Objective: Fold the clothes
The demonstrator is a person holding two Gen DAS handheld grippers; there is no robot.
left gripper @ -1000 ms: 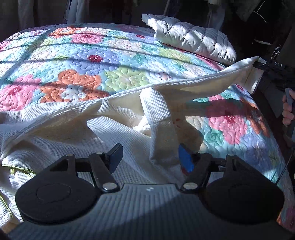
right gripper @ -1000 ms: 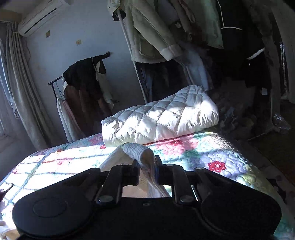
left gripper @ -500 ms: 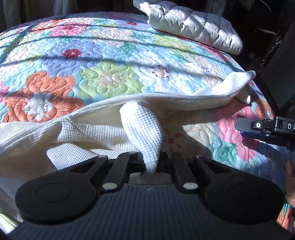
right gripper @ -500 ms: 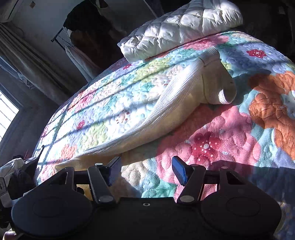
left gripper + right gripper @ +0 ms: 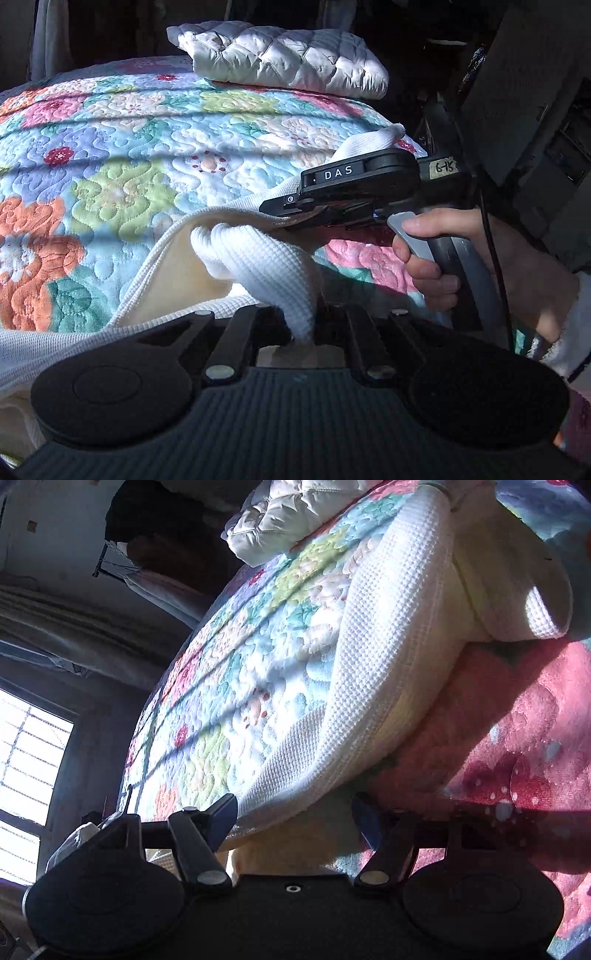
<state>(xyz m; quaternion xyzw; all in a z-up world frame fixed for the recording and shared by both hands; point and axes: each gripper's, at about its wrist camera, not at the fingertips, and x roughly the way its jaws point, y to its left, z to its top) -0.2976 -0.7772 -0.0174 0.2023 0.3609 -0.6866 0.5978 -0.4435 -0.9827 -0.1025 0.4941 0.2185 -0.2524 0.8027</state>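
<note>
**White top being gathered on the flowered bed**

The left tool (image 5: 301, 325) is pinching a bunched fold of the white waffle-knit top (image 5: 258, 258), its jaws closed tight on the cloth. The top is lying across the near part of the flowered quilt (image 5: 122, 147), one long sleeve (image 5: 388, 646) stretching away over the bed. The right tool (image 5: 293, 821) is sitting low at the sleeve's edge, its jaws having just been closing but standing apart, cloth lying between them without being pressed. A hand (image 5: 461, 258) is gripping its handle. A white quilted jacket (image 5: 280, 62) is lying folded at the far side.
</note>
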